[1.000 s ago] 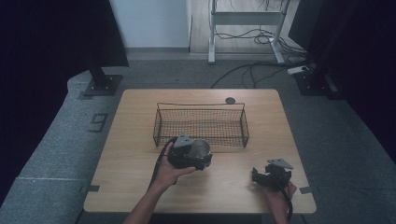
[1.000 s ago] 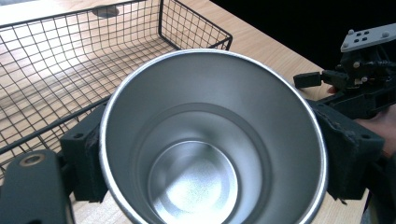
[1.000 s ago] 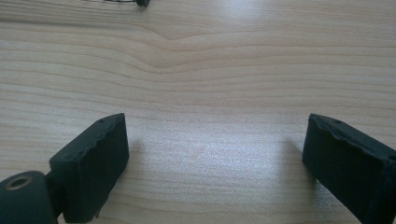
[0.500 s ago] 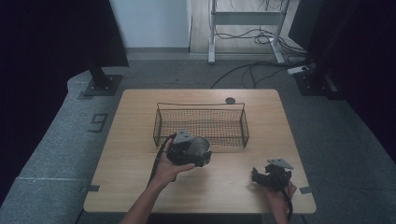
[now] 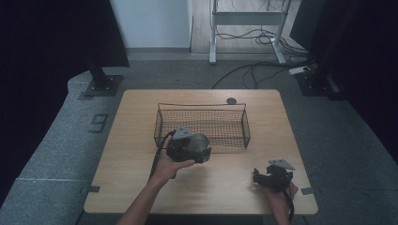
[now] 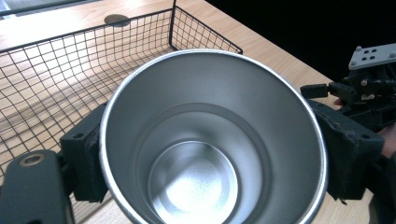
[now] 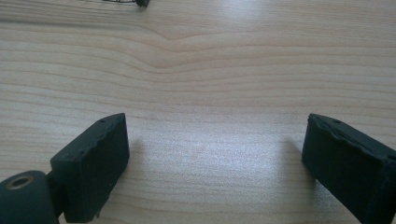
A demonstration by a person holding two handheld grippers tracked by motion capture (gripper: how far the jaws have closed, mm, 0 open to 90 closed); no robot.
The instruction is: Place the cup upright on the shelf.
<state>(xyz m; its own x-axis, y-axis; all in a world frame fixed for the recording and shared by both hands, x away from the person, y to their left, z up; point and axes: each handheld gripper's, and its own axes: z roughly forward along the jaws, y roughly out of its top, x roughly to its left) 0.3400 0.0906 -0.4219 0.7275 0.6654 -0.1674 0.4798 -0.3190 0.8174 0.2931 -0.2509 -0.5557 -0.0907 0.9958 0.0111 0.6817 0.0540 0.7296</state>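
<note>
A shiny metal cup (image 5: 201,142) hangs just in front of the black wire basket (image 5: 202,106) with my left gripper (image 5: 188,147) shut on it. In the left gripper view the cup (image 6: 210,140) is empty, its mouth faces the camera, and the pads (image 6: 348,154) press its rim from both sides. The basket (image 6: 56,70) lies right behind it and looks empty. My right gripper (image 5: 268,177) rests low at the table's front right, open. In the right gripper view its jaws stand wide apart over bare wood (image 7: 215,158).
A small dark round disc (image 5: 231,101) lies on the wooden table (image 5: 141,117) behind the basket. My right gripper (image 6: 369,88) appears at the right edge of the left gripper view. Dark stands and cables fill the floor beyond the table.
My left gripper has carried the cup a little farther toward the basket's front wall. The right gripper has stayed where it was.
</note>
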